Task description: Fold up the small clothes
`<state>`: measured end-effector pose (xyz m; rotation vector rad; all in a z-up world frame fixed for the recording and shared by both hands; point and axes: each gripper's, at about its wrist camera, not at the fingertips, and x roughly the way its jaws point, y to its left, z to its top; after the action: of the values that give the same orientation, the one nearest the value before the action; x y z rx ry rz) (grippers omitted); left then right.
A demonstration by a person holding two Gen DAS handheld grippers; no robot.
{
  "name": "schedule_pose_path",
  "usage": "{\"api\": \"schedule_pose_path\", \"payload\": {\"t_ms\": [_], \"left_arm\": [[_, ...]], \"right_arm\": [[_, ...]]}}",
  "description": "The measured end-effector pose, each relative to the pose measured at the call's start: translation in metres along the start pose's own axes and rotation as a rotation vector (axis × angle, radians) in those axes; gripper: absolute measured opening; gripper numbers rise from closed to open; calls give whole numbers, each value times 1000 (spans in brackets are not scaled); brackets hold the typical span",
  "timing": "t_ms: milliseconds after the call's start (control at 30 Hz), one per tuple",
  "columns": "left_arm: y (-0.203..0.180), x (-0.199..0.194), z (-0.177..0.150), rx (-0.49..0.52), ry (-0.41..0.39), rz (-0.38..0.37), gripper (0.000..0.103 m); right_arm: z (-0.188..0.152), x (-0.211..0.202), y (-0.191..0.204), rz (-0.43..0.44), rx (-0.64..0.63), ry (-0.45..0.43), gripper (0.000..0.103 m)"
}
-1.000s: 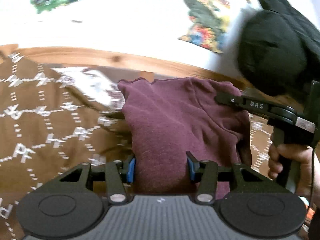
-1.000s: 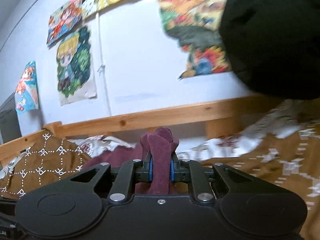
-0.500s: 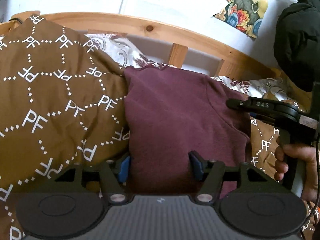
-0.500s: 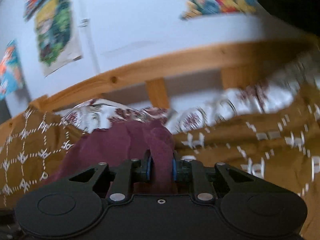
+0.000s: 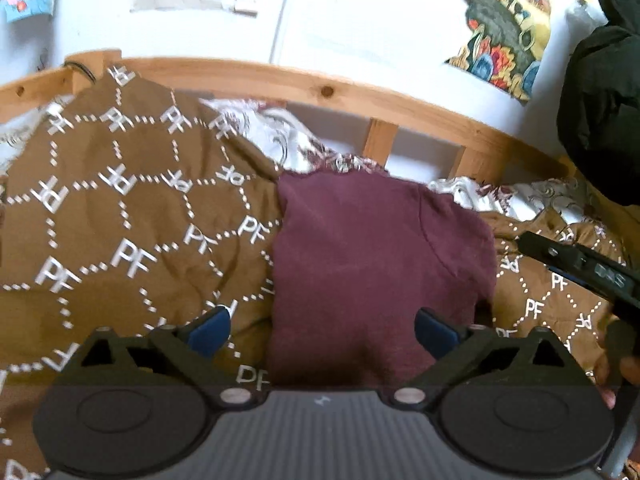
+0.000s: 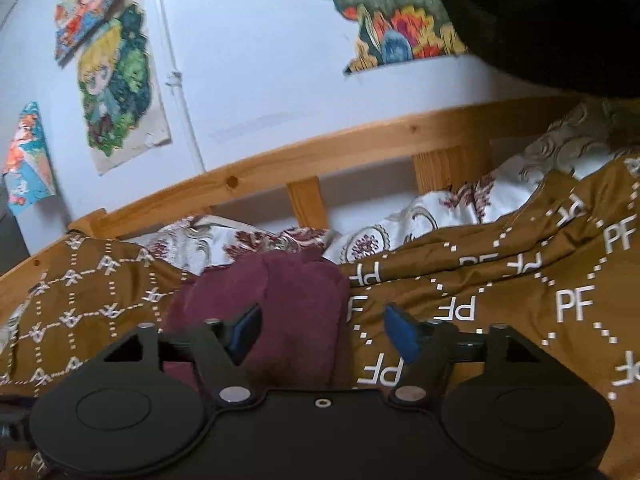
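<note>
A small maroon top (image 5: 372, 264) lies folded on the brown "PF" blanket (image 5: 120, 240). My left gripper (image 5: 322, 330) is open, its blue pads either side of the garment's near edge, holding nothing. My right gripper (image 6: 322, 330) is open too, with the maroon top (image 6: 280, 312) lying under its left finger and free of the pads. The right gripper's body (image 5: 580, 272) shows at the right edge of the left wrist view, beside the garment.
A wooden bed rail (image 5: 320, 92) runs behind the blanket, with a white floral sheet (image 5: 288, 140) bunched below it. A black garment (image 5: 600, 92) hangs at the right. Posters (image 6: 116, 88) are on the white wall.
Both grippers have opened and let go of the maroon top, which now lies on the blanket. The right gripper has drawn back to the right.
</note>
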<state>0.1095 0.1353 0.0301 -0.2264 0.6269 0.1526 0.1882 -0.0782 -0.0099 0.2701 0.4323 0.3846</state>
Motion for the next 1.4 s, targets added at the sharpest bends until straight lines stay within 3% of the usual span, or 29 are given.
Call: {"api": "schedule_pose_path", "payload": {"t_ms": [233,467,733,1067,1400], "left_arm": [[-7,-51,3,-13,-74,-7,102],[-7,-96,-15,45,-112,-5,102],[0,-123,-50,88,-109,16,102],[1,-113,-80,125,-45,24,102],[1,-102,-85,123,-14,33,102]], "right_arm": [[5,-70,24,40,-35,-108,102],[1,-131,48,61,-74,-147,102],[-33,-181,67,34,-125,-138,102],[-83,-197,66,-44,-152,-64,102],[-89,-191,54,-61,-109,-36,102]]}}
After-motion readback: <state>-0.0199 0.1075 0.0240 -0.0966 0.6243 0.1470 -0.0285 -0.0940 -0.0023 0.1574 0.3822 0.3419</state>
